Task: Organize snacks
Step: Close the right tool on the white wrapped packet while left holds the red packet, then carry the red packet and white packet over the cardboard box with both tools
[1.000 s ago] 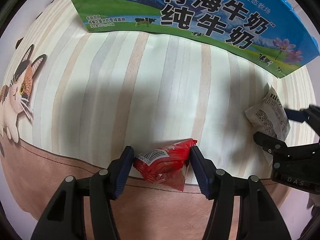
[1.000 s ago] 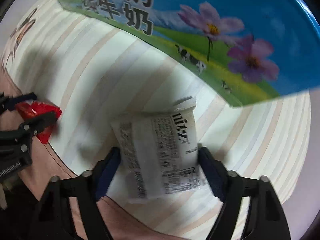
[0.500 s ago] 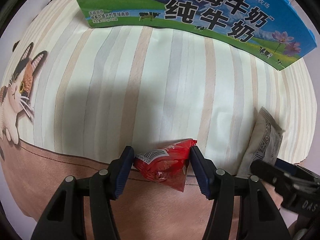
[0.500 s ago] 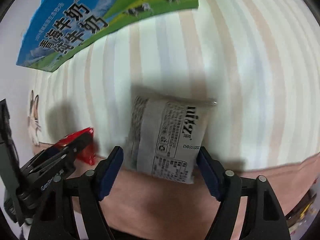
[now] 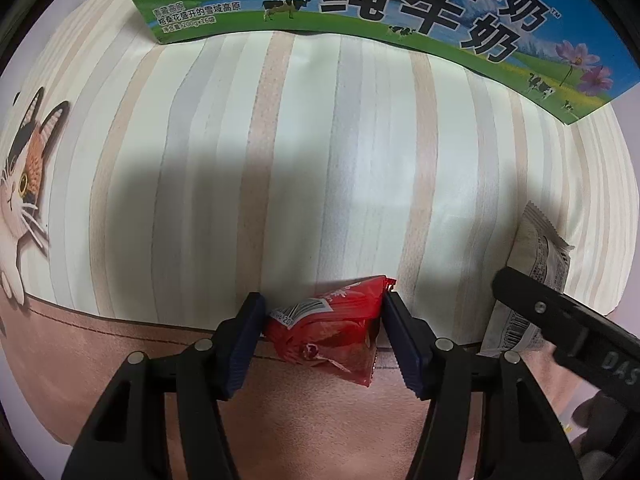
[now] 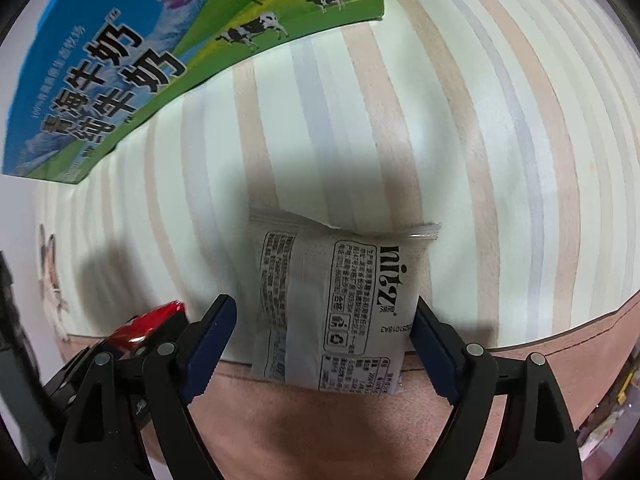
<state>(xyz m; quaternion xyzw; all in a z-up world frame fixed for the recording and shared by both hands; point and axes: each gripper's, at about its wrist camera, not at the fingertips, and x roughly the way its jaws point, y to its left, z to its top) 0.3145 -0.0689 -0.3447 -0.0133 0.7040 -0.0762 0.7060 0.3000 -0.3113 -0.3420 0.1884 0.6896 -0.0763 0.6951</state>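
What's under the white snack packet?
Under the white packet, held in the right gripper, you can see the striped tablecloth and its pink border. The cloth right beneath the packet is covered.

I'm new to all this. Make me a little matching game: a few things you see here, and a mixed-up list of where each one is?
Things:
1. red packet
2. white packet
3. milk box
4. cat picture

Places:
a. far end of the striped cloth
b. between the left gripper's fingers
c. printed at the cloth's left edge
d. between the right gripper's fingers

Pairs: 1-b, 2-d, 3-a, 4-c
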